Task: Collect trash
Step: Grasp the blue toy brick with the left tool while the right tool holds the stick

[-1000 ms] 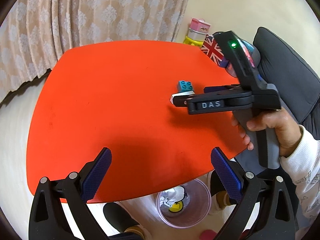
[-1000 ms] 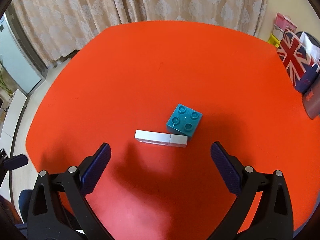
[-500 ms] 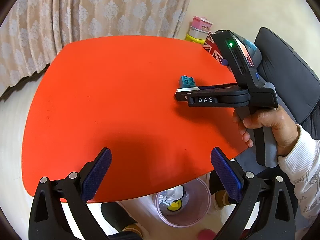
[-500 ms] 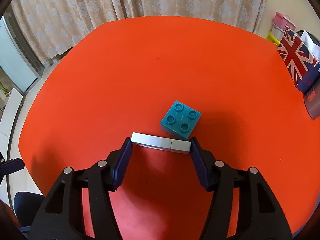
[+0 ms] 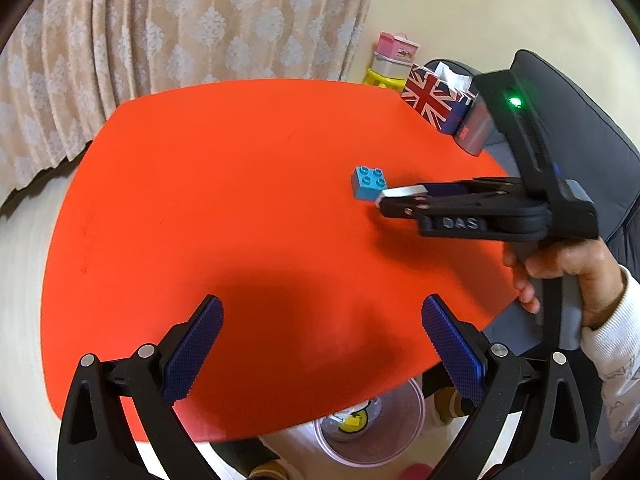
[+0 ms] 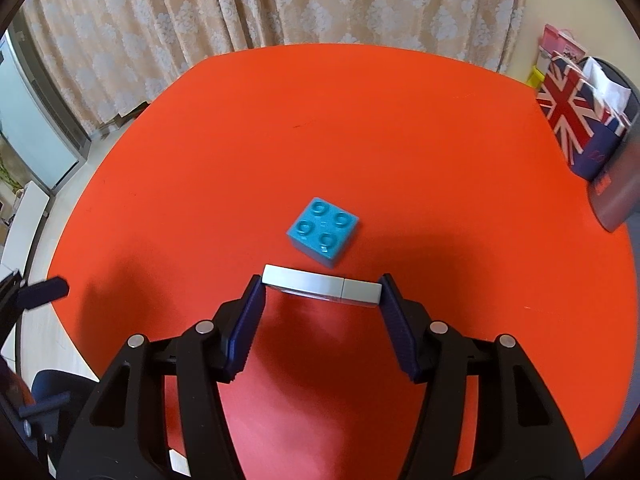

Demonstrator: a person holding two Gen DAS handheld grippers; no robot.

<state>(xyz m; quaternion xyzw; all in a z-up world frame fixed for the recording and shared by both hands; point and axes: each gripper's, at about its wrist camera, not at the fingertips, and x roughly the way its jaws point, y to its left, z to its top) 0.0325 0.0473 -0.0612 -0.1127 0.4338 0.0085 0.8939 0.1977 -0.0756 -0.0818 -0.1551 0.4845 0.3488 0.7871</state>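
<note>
Gripping silver stick [image 6: 322, 289] endwise, right gripper [image 6: 321, 304] near table [image 5: 240, 184] edge, left gripper [image 5: 322, 340] spread empty

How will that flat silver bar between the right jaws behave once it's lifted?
The flat silver bar looks rigid and straight, so it probably won't sag. Gripped by its short ends, its smooth metallic finish may slip. The seam near one end suggests a cap that could pull off.

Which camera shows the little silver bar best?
The right wrist view: the silver bar spans the frame's middle, its whole length clamped end to end by the right hand-held gripper. The left wrist view shows only a sliver of it, mostly hidden behind that gripper.
</note>
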